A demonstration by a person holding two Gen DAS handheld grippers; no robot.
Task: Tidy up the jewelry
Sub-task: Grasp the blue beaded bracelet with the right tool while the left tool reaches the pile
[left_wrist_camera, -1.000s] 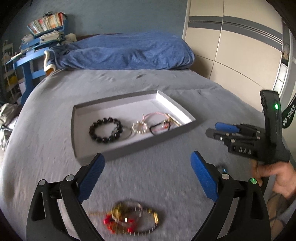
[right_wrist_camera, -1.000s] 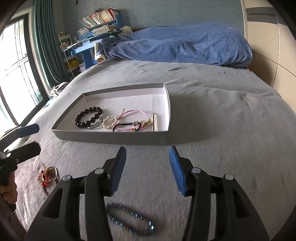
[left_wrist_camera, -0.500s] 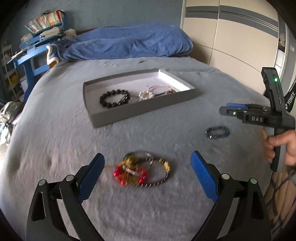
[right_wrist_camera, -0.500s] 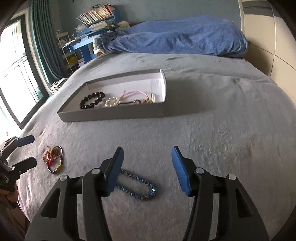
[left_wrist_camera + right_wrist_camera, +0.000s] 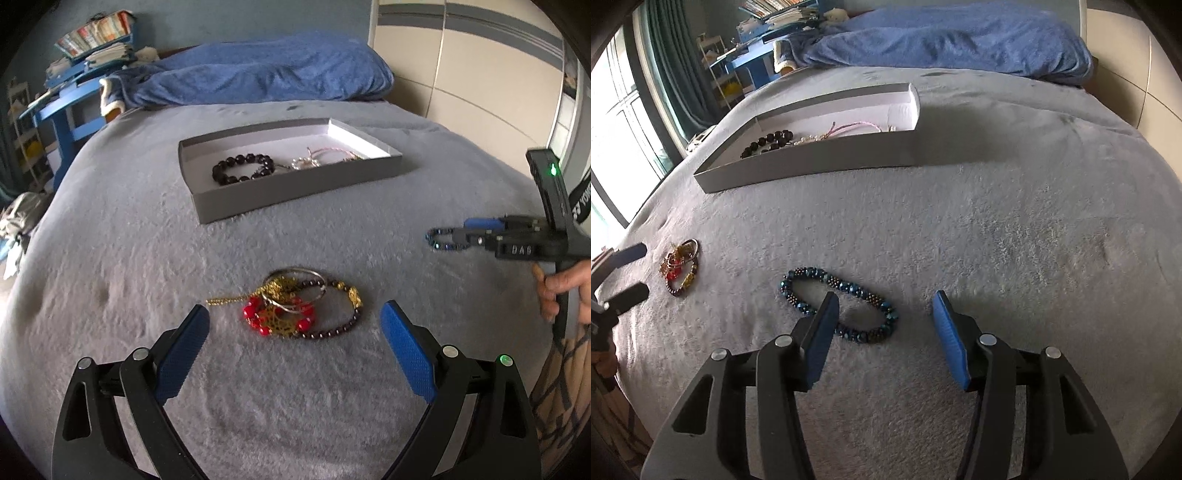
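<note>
Right gripper (image 5: 884, 308) jaws closing around blue bead bracelet (image 5: 838, 309) on bed.

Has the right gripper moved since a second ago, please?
Yes. The right gripper has dropped toward the bed, away from the grey tray, and now straddles part of the blue bead bracelet, jaws closing.

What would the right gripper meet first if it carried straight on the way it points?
Probably the blue beaded bracelet on the grey blanket; the right gripper, jaws closing, has nothing pressed between them. Depth is unclear.
</note>
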